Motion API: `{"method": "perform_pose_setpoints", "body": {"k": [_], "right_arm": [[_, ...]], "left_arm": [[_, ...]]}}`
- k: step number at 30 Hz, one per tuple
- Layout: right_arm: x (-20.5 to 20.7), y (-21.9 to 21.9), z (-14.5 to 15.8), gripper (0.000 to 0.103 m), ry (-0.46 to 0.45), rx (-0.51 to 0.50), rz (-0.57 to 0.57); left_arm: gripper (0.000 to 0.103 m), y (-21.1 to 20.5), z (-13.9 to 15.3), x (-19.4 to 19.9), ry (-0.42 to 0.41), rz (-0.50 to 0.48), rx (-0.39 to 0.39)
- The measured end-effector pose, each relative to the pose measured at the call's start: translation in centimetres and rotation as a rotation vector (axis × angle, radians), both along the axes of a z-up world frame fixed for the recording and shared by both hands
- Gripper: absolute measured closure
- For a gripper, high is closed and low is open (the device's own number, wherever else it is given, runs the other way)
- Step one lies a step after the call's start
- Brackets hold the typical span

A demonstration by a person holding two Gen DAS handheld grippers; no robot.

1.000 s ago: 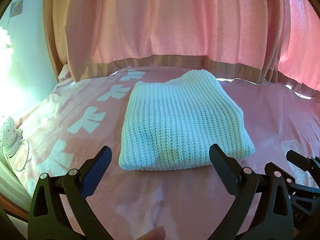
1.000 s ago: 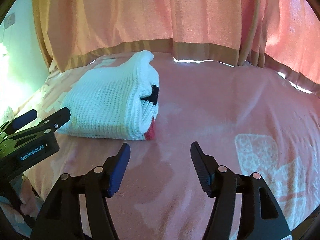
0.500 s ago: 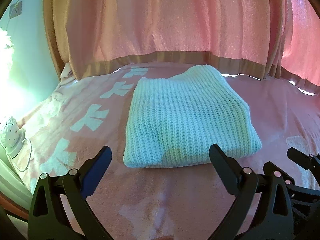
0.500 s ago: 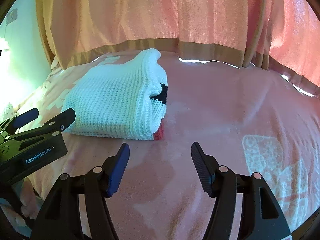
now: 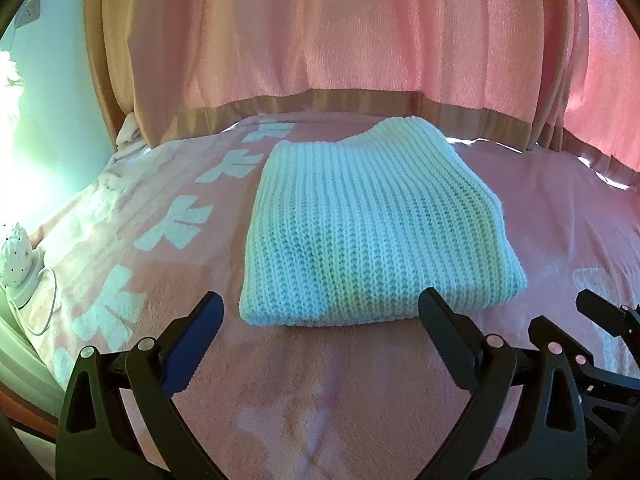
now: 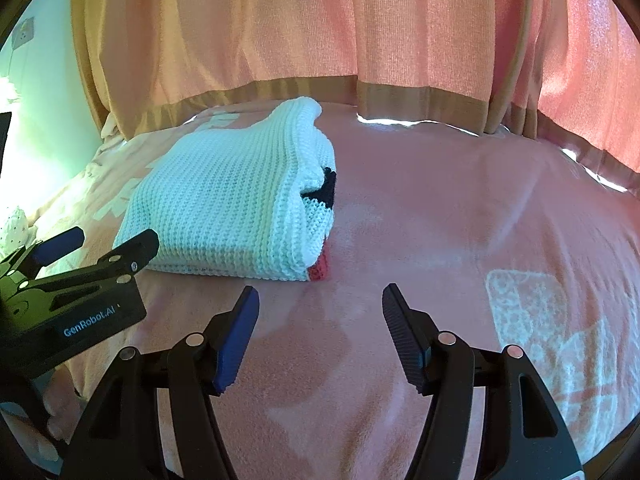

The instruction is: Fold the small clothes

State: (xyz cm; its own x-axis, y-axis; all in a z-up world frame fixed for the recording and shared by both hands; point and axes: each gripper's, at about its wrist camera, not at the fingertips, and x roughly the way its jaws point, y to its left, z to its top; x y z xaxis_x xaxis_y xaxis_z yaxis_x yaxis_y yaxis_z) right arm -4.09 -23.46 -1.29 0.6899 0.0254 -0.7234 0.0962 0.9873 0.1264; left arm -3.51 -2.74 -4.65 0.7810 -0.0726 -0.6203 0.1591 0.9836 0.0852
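Hand-held grippers (image 5: 320, 312) (image 6: 318, 304) agape before folded sweater (image 5: 372, 224)

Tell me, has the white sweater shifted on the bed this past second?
No. The sweater lies unchanged beside the blanket's white pattern; only the view drifted slightly.

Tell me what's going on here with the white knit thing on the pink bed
A person holds a claw in each hand, folding small clothes. The white knit sweater lies folded in a neat rectangle on the pink blanket, with black and red trim peeking out at its open edge. The left claw and right claw are both open, hovering just short of it, gripping nothing.
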Motion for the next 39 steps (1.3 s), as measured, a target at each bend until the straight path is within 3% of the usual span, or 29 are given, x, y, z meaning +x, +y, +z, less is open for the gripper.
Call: {"method": "perform_pose_setpoints", "body": {"k": [33,39], "right_arm": [[0.0,1.1,0.4,0.040,-0.012,-0.014,-0.031],[-0.2,1.1,0.4,0.040,-0.015,-0.013,-0.038]], "left_arm": [[0.008,-1.1,-0.3,-0.6,-0.042,-0.015,0.053],[0.012,-1.1,-0.1,-0.6,-0.048,-0.014,0.048]]}}
